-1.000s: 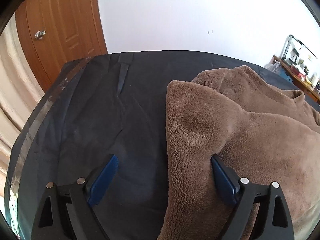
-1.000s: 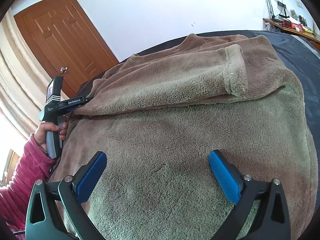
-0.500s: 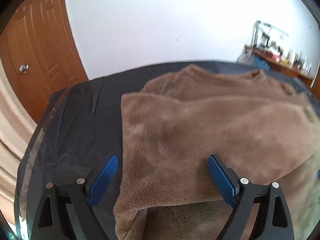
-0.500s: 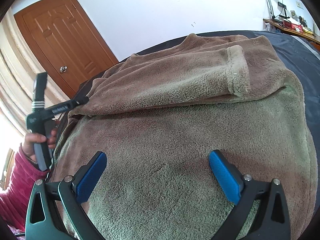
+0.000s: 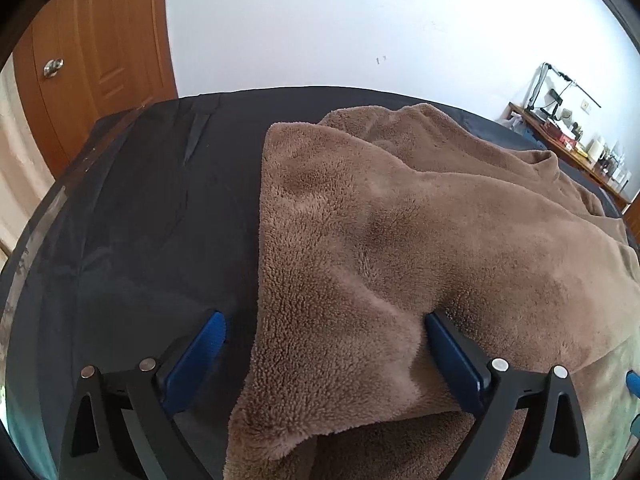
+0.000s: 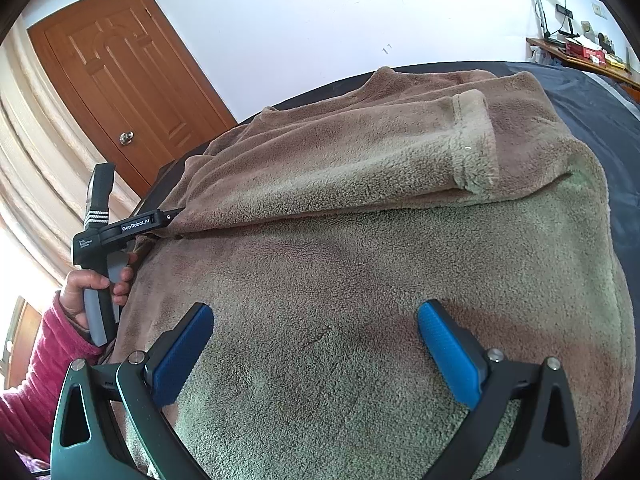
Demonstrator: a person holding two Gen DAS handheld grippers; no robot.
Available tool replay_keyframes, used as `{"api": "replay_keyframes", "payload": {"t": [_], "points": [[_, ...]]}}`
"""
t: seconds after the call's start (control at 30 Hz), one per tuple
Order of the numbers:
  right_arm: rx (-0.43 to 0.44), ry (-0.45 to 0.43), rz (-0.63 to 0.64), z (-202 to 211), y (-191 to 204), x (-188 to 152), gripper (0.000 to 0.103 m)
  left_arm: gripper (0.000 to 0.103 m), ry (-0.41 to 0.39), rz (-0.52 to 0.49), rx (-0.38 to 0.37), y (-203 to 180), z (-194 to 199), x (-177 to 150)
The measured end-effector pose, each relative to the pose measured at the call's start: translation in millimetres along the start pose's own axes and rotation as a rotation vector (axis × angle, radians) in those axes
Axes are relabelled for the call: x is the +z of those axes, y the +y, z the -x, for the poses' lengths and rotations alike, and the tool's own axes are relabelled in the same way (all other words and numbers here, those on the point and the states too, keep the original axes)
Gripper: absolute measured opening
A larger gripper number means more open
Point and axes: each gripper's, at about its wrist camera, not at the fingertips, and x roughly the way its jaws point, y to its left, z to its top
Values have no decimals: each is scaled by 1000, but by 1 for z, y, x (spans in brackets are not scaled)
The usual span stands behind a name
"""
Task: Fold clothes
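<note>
A brown fleece garment (image 5: 400, 240) lies spread on a black bed cover (image 5: 140, 220), with one sleeve folded across its body and the cuff (image 6: 474, 140) near the right side. My left gripper (image 5: 324, 344) straddles the folded sleeve's left edge. Its jaws are opening, with fleece lying between the wide-apart pads. In the right wrist view the left gripper (image 6: 172, 216) points at that fold edge, held by a hand (image 6: 88, 284) in a pink sleeve. My right gripper (image 6: 316, 332) hangs open just above the fleece garment (image 6: 360, 260) near its hem, holding nothing.
A wooden door (image 6: 132, 80) stands behind the bed's far left corner, with a beige curtain (image 6: 36, 160) beside it. A cluttered shelf (image 5: 568, 140) runs along the right wall. Bare black cover (image 6: 600, 92) shows to the right of the garment.
The left gripper drew back from the fold edge, then returned to it, now with its jaws slightly wider. The right gripper stayed still.
</note>
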Motion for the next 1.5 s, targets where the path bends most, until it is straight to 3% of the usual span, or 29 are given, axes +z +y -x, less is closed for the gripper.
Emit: {"api": "replay_keyframes", "payload": {"t": [0.1,0.17,0.27,0.4,0.6,0.77,1.0,1.1,1.2,1.27,1.4,1.5], "points": [[26,17,-19,2,-3,2,102,102,-2,1,-5,1,2,-1],[96,42,-116,11,-14,6,103,102,-3,2,-7,2,0,-1],[185,14,-215,37,-31,21,102,102,-3,2,-8,2,-1,0],[-24,-101,-59,72,-30,59,102,102,-4,3,-10,2,-2,0],[-151,-116,8,49,-48,96,99,102,-5,5,-13,3,-2,1],[-177,-59,29,11,-63,112,69,102,-5,5,-13,3,-2,0],[-208,-2,13,-30,-83,119,67,102,-11,23,-26,5,0,0],[-216,1,48,-37,-81,114,58,102,-20,50,-47,10,3,-1],[-205,-16,81,-34,-75,111,39,102,-20,152,-91,24,10,1],[-180,-42,86,-30,-73,111,19,102,-14,221,-158,33,17,5],[-142,-107,83,-18,-68,110,17,102,7,273,-187,46,36,20],[-131,-154,86,-9,-64,109,16,102,19,283,-165,55,42,41]]}}
